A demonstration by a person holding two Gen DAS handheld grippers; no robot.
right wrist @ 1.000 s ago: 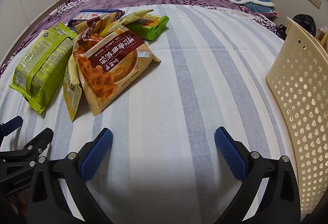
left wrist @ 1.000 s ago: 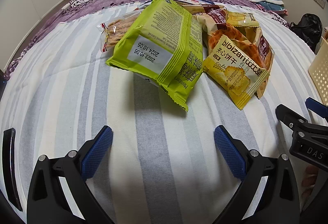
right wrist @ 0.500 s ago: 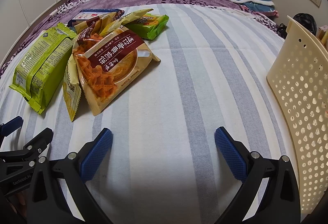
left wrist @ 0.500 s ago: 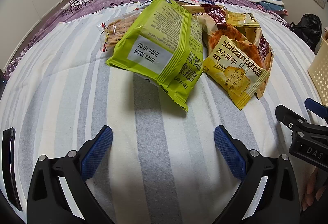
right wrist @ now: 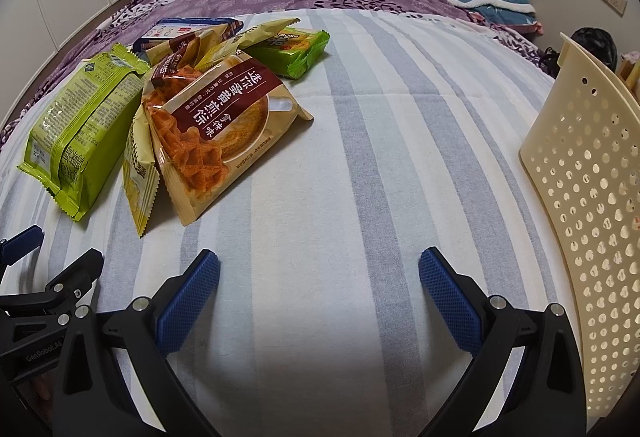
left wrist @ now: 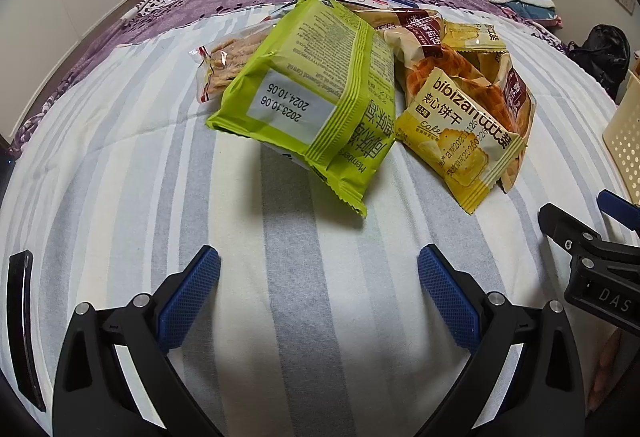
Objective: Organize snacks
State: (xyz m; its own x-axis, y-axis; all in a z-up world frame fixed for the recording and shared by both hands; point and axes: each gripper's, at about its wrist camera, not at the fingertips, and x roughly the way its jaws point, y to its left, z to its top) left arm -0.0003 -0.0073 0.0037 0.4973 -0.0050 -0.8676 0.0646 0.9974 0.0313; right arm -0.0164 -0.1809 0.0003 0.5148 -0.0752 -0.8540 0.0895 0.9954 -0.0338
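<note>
Both grippers hover low over the striped bedsheet, jaws spread wide, nothing held. Left gripper faces the snack pile directly: large lime-green packet lies straight ahead of its fingers, propped on other packets, long axis running away from the camera and skewed slightly left, near corner pointing back toward the jaws. Yellow biscuit packet sits just beside it on the right, touching the waffle bags behind. Right gripper sees the same pile ahead and to its left; brown waffle packet is its closest item, long axis diagonal. Cream perforated basket stands at its right, well apart from the pile. Judgement: left gripper is nearer the green packet, right nearer the basket; a pickup by the left would need the jaws to cross the packet's short width.
</note>
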